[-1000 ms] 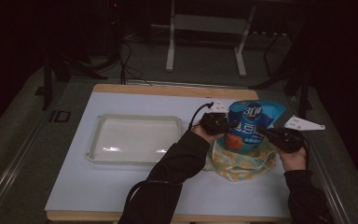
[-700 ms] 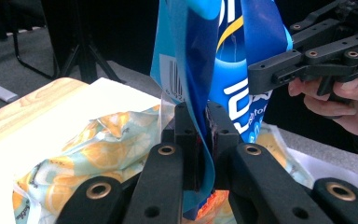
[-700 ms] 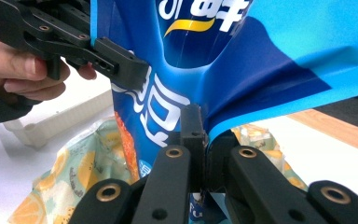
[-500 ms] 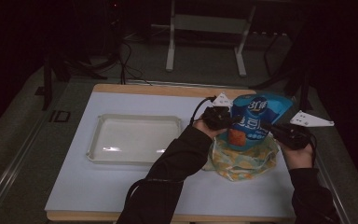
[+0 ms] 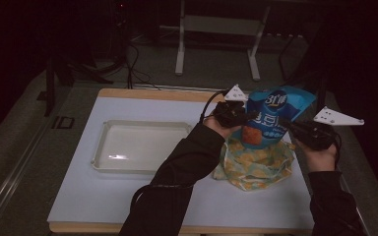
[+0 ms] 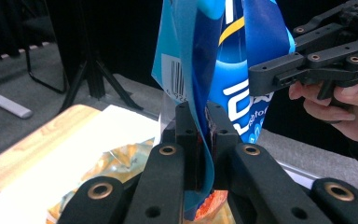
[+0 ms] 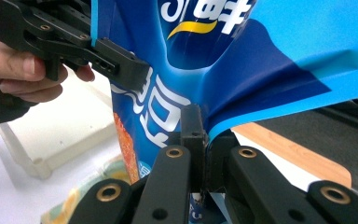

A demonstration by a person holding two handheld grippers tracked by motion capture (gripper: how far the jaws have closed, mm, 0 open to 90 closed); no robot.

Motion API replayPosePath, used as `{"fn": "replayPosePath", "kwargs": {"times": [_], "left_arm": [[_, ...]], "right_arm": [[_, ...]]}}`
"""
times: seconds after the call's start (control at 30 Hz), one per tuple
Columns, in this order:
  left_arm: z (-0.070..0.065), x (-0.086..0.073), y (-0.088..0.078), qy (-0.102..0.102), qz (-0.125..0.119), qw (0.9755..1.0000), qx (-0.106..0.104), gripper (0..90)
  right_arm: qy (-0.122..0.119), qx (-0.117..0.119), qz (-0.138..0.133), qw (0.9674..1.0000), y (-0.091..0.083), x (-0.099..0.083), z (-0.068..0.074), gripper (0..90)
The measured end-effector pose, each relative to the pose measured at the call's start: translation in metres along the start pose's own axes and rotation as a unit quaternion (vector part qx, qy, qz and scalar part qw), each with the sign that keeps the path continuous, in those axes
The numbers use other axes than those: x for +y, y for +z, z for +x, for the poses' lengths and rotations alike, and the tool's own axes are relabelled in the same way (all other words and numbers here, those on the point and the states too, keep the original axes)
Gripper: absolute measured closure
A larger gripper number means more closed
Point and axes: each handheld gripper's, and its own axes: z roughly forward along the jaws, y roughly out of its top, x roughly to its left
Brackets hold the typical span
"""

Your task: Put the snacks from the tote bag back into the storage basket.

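A blue snack bag [image 5: 268, 118] with white lettering and an orange picture hangs upright above a yellow-and-white patterned cloth bag [image 5: 256, 164] at the table's right. My left gripper [image 5: 243, 116] is shut on the bag's left edge; in the left gripper view its jaws pinch the blue film [image 6: 200, 135]. My right gripper [image 5: 291, 125] is shut on the bag's right edge; in the right gripper view the jaws clamp a fold of the blue bag [image 7: 242, 84]. The cloth bag [image 6: 107, 163] lies crumpled beneath.
A shallow white tray [image 5: 145, 147] lies on the white tabletop [image 5: 128, 196] to the left of the arms. A wooden strip [image 5: 147, 93] runs along the table's far edge. Metal stand legs [image 5: 216, 44] rise on the dark floor beyond.
Both grippers have lifted the blue snack bag higher above the cloth bag and pulled its sides a little farther apart. The tray has not moved.
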Motion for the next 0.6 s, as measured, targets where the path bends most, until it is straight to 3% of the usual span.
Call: {"fn": "replayPosePath", "kwargs": {"times": [0.43, 0.6], "left_arm": [[-0.002, 0.021, -0.033, 0.014, -0.015, 0.9996, 0.021, 87.4], [0.0, 0.02, -0.046, 0.012, -0.016, 0.9994, 0.028, 87.4]], "right_arm": [[-0.017, 0.003, -0.019, 0.9997, 0.002, 0.032, 0.014, 89.4], [-0.025, 0.01, -0.02, 0.9994, 0.007, 0.041, 0.021, 89.4]]}}
